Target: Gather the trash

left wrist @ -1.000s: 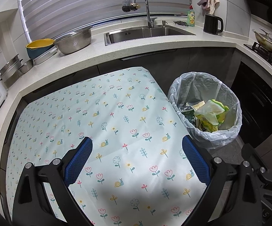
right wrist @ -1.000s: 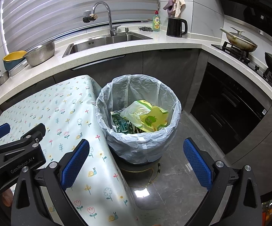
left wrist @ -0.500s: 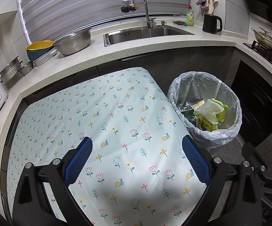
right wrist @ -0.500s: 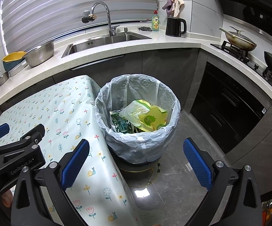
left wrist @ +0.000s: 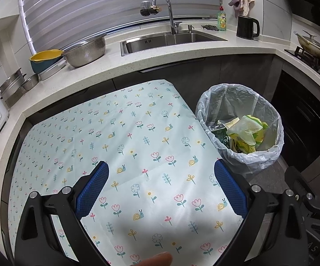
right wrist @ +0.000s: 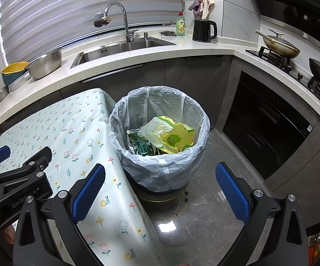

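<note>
A trash bin lined with a clear bag stands on the floor at the right edge of the table; it also shows in the left wrist view. Inside lie yellow-green wrappers and a dark green packet. My left gripper is open and empty above the flowered tablecloth. My right gripper is open and empty, held above and in front of the bin. The left gripper's body shows at the left of the right wrist view.
A white counter runs behind with a sink, a steel colander, a yellow bowl, a soap bottle and a black kettle. A stove with pans is at the right. Dark cabinets flank the grey floor.
Both grippers have drifted slightly, so the scene shifts a little in each view. Both stay open and empty. The bin and its contents have not moved.
</note>
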{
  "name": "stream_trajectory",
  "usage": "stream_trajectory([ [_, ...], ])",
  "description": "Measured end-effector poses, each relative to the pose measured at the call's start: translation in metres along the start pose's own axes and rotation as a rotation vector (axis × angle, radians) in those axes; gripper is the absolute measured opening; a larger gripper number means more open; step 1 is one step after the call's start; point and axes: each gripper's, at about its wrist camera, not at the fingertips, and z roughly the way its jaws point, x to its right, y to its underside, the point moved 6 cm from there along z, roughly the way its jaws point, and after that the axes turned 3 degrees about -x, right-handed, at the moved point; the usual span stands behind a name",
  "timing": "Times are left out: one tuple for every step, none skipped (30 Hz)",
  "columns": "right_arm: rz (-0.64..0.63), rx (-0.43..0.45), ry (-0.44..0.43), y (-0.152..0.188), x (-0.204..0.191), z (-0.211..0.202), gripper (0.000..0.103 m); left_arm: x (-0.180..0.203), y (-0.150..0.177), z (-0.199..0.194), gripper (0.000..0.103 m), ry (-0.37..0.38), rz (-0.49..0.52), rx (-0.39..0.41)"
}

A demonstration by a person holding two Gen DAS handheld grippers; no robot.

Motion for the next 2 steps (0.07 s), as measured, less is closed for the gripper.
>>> stream_trajectory([
  [-0.001, 0.001, 0.000, -0.0003, 0.0000, -0.0001, 0.096, 0.0000, -0.0002, 0.0010, 0.092, 0.004, 0.001, -0.001],
  [-0.002, 0.001, 0.000, -0.0002, -0.0001, 0.0001, 0.096, -0.0002, 0.0001, 0.0018, 0.092, 0.008, 0.000, -0.004],
])
